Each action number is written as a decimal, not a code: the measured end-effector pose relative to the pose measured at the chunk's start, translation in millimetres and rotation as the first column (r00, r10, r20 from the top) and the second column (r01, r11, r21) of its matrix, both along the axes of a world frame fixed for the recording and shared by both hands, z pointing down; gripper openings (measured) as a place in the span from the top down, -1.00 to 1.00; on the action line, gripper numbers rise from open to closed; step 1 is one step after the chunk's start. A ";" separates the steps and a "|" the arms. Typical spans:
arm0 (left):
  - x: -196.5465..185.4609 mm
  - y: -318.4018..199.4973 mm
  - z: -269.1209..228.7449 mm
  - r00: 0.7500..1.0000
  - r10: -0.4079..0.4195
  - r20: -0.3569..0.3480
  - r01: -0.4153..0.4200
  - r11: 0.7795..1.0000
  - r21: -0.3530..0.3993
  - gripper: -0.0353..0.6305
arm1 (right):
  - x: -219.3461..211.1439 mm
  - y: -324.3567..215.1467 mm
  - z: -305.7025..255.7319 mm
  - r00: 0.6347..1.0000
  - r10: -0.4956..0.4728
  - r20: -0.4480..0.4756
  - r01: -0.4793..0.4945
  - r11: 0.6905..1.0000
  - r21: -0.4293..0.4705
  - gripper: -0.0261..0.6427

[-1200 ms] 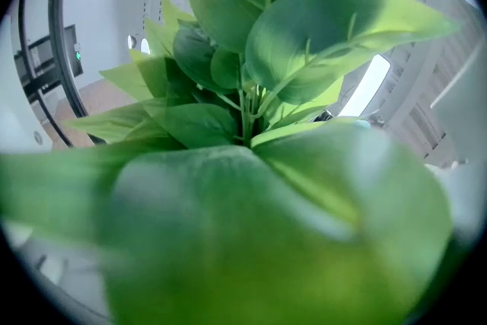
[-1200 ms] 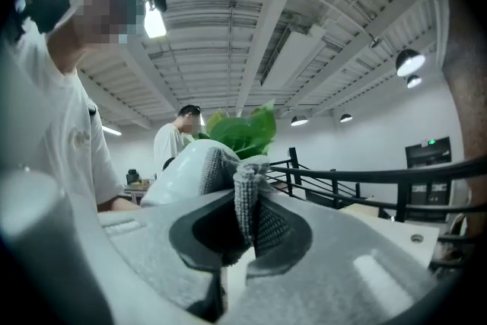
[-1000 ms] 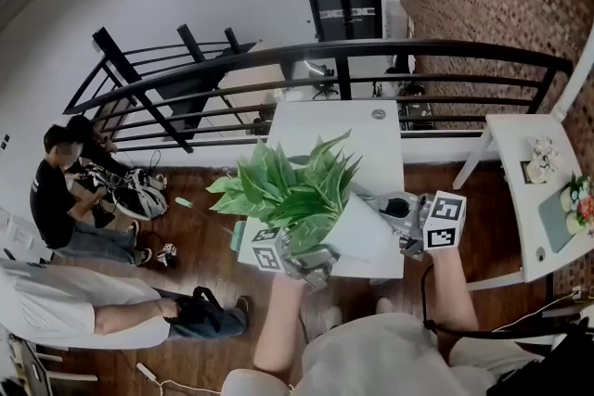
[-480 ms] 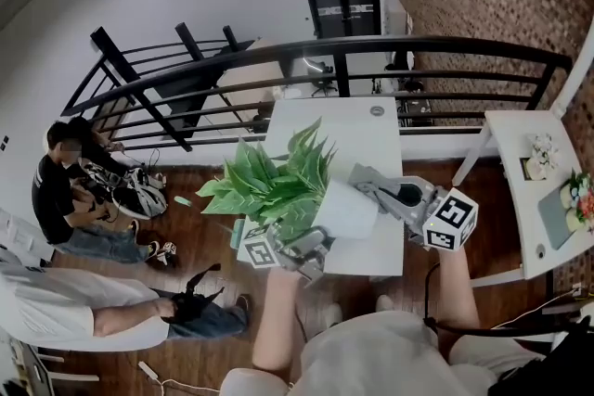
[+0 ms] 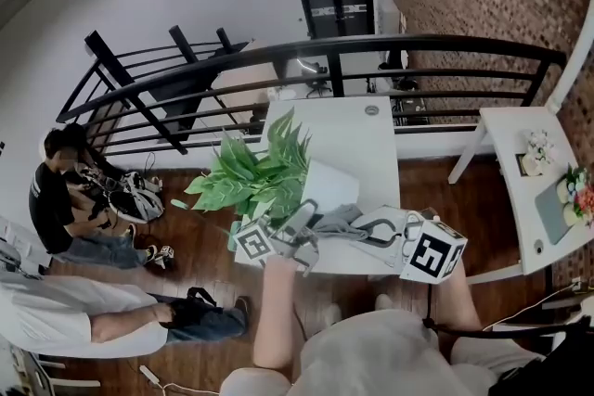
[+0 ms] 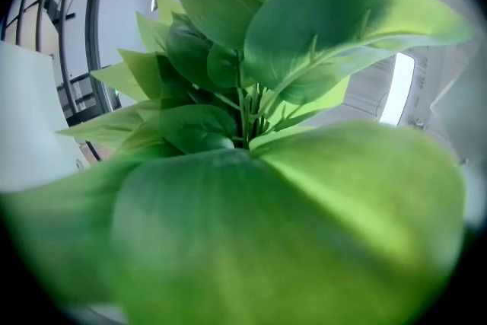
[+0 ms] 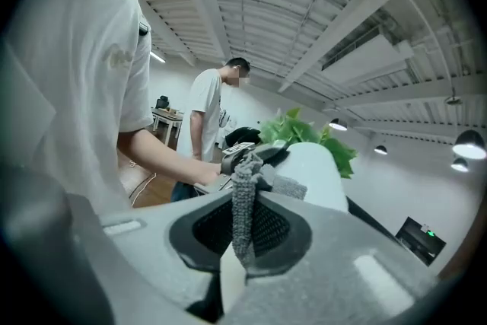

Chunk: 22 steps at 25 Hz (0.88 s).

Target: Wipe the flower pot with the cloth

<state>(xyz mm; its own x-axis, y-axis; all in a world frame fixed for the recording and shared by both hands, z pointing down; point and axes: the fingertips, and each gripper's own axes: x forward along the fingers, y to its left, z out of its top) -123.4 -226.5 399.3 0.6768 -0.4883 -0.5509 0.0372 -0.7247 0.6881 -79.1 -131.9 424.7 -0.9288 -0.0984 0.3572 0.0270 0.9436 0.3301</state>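
Note:
A white flower pot (image 5: 329, 185) with a green leafy plant (image 5: 246, 176) is tipped over to the left above the white table (image 5: 362, 139). My left gripper (image 5: 295, 223) holds it at the near rim, shut on it. In the left gripper view, leaves (image 6: 251, 186) fill the frame and hide the jaws. My right gripper (image 5: 376, 229) is just right of the pot's near side, shut on a grey cloth (image 5: 339, 220) that lies against the pot. In the right gripper view the cloth (image 7: 243, 194) stands pinched between the jaws (image 7: 242, 236), with the pot (image 7: 316, 175) just beyond.
A black railing (image 5: 371, 46) runs behind the table. A second white table (image 5: 520, 199) with flowers (image 5: 575, 195) stands to the right. People sit on the floor at left (image 5: 56, 190). A person (image 7: 205, 114) stands behind in the right gripper view.
The pot and plant have swung left and tipped further over. My right gripper has rolled and dropped from the pot's right side to its near side, dragging the cloth along.

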 end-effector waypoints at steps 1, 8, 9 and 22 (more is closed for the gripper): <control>-0.7 -0.6 -2.4 1.000 -0.002 -0.006 0.002 1.000 0.001 -0.71 | -6.7 0.8 5.9 1.000 -0.003 -0.012 0.003 1.000 0.001 0.92; 2.1 -5.5 -9.9 1.000 0.000 -0.007 0.000 1.000 -0.015 -0.71 | -29.2 -29.5 36.5 0.988 0.138 -0.067 -0.134 0.989 0.054 0.92; 2.0 -6.5 -7.4 1.000 -0.003 -0.002 0.002 1.000 -0.023 -0.71 | -28.7 -31.1 35.2 0.987 0.150 -0.059 -0.147 0.988 0.052 0.92; 7.8 16.2 10.6 0.992 0.103 0.072 -0.104 0.995 0.012 -0.71 | 28.6 -86.4 -39.6 0.886 0.367 0.284 -0.344 0.930 -0.128 0.92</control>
<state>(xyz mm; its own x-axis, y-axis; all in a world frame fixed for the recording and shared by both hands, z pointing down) -115.6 -210.3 409.9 0.7607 -0.4051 -0.5071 0.0641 -0.7305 0.6799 -50.5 -218.4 385.2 -0.9000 -0.4269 0.0880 -0.4038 0.8926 0.2005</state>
